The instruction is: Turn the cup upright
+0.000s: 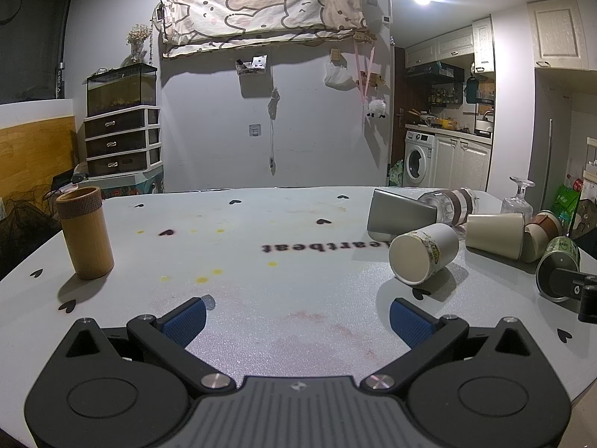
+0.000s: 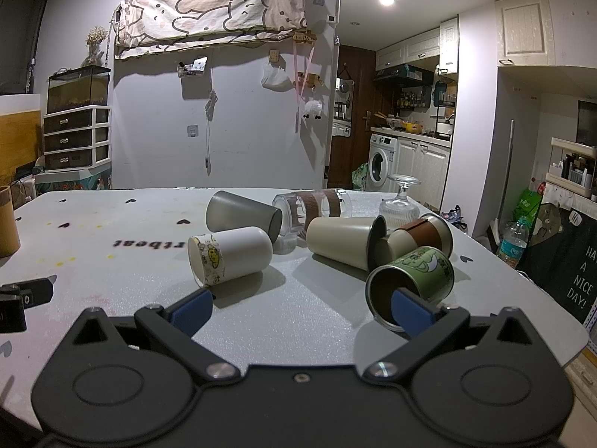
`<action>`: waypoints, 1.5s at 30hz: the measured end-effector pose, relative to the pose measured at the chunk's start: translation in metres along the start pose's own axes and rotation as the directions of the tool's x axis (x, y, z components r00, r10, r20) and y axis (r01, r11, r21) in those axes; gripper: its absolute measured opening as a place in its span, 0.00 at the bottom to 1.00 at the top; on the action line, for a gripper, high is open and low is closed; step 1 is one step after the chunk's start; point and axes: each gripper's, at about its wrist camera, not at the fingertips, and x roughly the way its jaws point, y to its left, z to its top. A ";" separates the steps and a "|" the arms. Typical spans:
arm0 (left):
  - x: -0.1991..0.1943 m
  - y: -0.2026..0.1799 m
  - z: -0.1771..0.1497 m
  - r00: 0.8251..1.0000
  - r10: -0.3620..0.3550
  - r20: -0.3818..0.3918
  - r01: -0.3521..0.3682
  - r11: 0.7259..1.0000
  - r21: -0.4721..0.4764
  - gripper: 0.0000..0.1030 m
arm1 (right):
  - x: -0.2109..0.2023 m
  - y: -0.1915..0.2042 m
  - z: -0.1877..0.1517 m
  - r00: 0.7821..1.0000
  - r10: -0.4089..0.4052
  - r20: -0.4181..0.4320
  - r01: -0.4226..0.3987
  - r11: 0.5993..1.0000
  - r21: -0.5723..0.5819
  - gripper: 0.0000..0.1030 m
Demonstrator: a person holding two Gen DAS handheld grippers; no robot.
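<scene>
- The left gripper [image 1: 297, 321] hovers low over the table [image 1: 261, 224] with its blue pads [image 1: 185, 320] spread wide, and it holds nothing.
- The right gripper [image 2: 300, 313] is also spread wide and grips nothing; its right pad [image 2: 410, 311] sits in front of the mouth of the green cup [image 2: 414, 280], though I cannot tell whether it touches.
- The green cup lies on its side near the table's right edge, mouth toward the right wrist camera.
- A white cup [image 2: 231, 255] with a yellow cartoon band lies on its side just ahead of the right gripper's left pad [image 2: 192, 311], well apart from the green cup.
- Behind them lie more cups on their sides: a grey cup [image 2: 242, 212], a clear glass [image 2: 309, 207] with brown bands, a beige cup [image 2: 345, 240] and a brown-sleeved cup [image 2: 419, 237].
- The beige and brown-sleeved cups lie against each other, just behind the green cup.
- A stemmed glass [image 2: 399, 201] stands upside down at the back of the cluster.
- A bamboo cup [image 1: 86, 231] stands upright near the left edge, well apart from the others.
- In the left wrist view, the tip of the right gripper shows beside the green cup at the far right.
</scene>
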 end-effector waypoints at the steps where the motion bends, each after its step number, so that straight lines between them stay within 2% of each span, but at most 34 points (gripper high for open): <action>1: 0.000 0.000 0.000 1.000 0.000 0.000 0.000 1.000 0.000 1.00 | 0.000 0.000 0.000 1.000 0.000 -0.001 0.000 1.000 0.000 1.00; 9: 0.000 0.001 0.001 1.000 -0.003 0.001 0.003 1.000 0.003 1.00 | 0.010 -0.007 -0.006 1.000 -0.019 0.000 0.019 0.999 0.029 1.00; 13: 0.000 0.000 0.000 1.000 -0.005 -0.001 0.005 1.000 0.002 1.00 | 0.014 -0.024 0.003 0.998 -0.061 0.001 0.061 0.995 0.084 1.00; 18: 0.000 -0.003 -0.002 1.000 -0.010 0.001 0.010 1.000 0.002 1.00 | 0.029 -0.061 0.021 0.988 -0.157 0.003 0.153 0.968 0.198 1.00; 21: 0.000 -0.003 -0.002 1.000 -0.012 0.001 0.012 1.000 0.003 1.00 | 0.047 -0.089 0.031 0.980 -0.197 -0.036 0.199 0.934 0.298 1.00; 25: 0.002 -0.001 -0.002 1.000 -0.012 0.000 0.012 1.000 0.003 1.00 | 0.079 -0.127 0.032 0.976 -0.174 -0.132 0.217 0.849 0.482 1.00; 30: 0.002 0.000 -0.003 1.000 -0.006 -0.003 0.006 1.000 0.005 1.00 | 0.111 -0.140 0.026 0.963 -0.164 -0.216 0.259 0.790 0.555 1.00; 34: 0.002 0.001 -0.004 1.000 -0.005 -0.004 0.005 1.000 0.004 1.00 | 0.138 -0.145 0.019 0.953 -0.096 -0.287 0.259 0.749 0.610 1.00; 38: 0.003 0.005 -0.003 1.000 0.000 -0.008 0.000 1.000 -0.003 1.00 | 0.151 -0.145 0.013 0.940 -0.086 -0.330 0.287 0.722 0.629 0.95; 40: 0.003 0.005 -0.003 1.000 0.000 -0.008 0.000 1.000 -0.004 1.00 | 0.154 -0.147 0.009 0.939 -0.066 -0.336 0.281 0.709 0.647 0.79; 42: 0.003 0.005 -0.003 1.000 0.002 -0.009 -0.002 1.000 -0.004 1.00 | 0.153 -0.149 0.006 0.944 -0.050 -0.327 0.267 0.699 0.664 0.75; 45: 0.004 0.008 -0.002 1.000 0.008 -0.011 -0.008 1.000 -0.010 1.00 | 0.148 -0.140 0.008 0.946 -0.053 -0.320 0.250 0.745 0.618 0.75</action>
